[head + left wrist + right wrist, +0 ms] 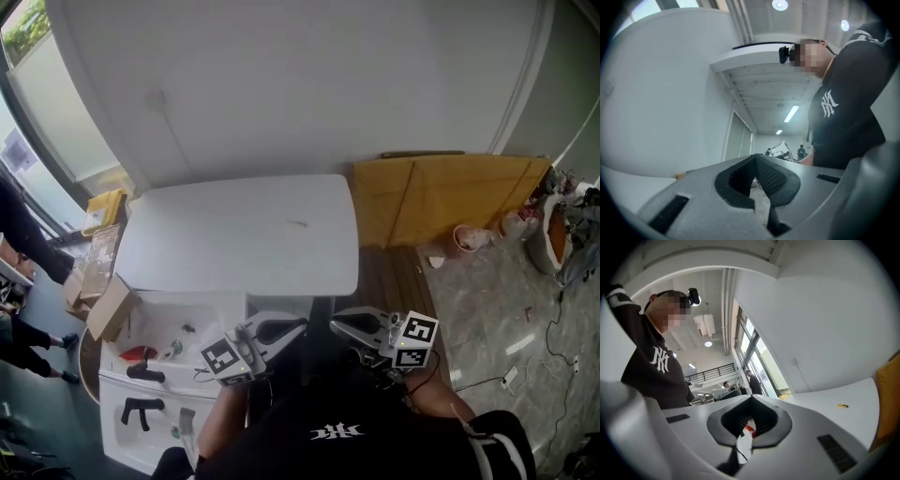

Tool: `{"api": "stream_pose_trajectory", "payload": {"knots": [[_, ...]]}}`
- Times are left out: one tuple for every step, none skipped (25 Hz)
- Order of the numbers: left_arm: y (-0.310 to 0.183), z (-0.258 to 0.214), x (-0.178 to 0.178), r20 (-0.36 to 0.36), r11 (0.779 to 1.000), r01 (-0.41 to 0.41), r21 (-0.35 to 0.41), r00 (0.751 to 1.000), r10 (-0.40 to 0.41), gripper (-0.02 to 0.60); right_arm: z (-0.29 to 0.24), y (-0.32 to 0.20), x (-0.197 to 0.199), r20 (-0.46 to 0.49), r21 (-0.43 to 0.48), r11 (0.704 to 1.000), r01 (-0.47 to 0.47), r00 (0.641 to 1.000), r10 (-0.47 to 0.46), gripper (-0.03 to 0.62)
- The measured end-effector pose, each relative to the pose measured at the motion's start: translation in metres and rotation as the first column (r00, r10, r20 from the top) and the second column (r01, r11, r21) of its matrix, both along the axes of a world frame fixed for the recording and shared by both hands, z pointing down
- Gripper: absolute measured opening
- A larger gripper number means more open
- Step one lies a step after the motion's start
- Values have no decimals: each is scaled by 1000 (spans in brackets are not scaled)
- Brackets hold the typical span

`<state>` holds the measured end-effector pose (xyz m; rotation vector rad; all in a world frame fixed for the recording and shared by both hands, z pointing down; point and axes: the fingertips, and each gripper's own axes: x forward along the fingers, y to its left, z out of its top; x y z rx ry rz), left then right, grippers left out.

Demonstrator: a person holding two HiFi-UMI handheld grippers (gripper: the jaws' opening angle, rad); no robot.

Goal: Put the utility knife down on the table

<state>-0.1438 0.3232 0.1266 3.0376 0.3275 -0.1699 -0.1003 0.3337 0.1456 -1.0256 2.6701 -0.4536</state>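
Firstly, at far left, an open brown cardboard box [111,307] sits against a white plastic trolley [131,427], whose shelves hold two black pistol-shaped tools [143,372] and a small red item [139,353].

Left gripper [286,328] [754,161]: grey, marker cube at its rear, held low near the person's body, below the table's near edge. Fingers together at the tips, nothing between them.

White rectangular table [234,244]: the top carries one thing, the small yellow utility knife [298,223] [842,405], lying flat towards the right of centre, well apart from both grippers.

Right gripper [349,323] [751,401]: same build, just beside the left one, tips pointing towards it. Fingers likewise closed tip to tip, gripping nothing.

Flat brown cardboard sheets [441,192]: leaning at the wall, right of the table.
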Motion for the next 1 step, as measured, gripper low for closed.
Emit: {"api": "stream_pose_trajectory", "payload": {"knots": [[2, 0, 1, 9, 1000, -11, -3, 1000, 11, 5, 0, 4, 2, 16, -8, 1000, 6, 1000, -6, 3]]}}
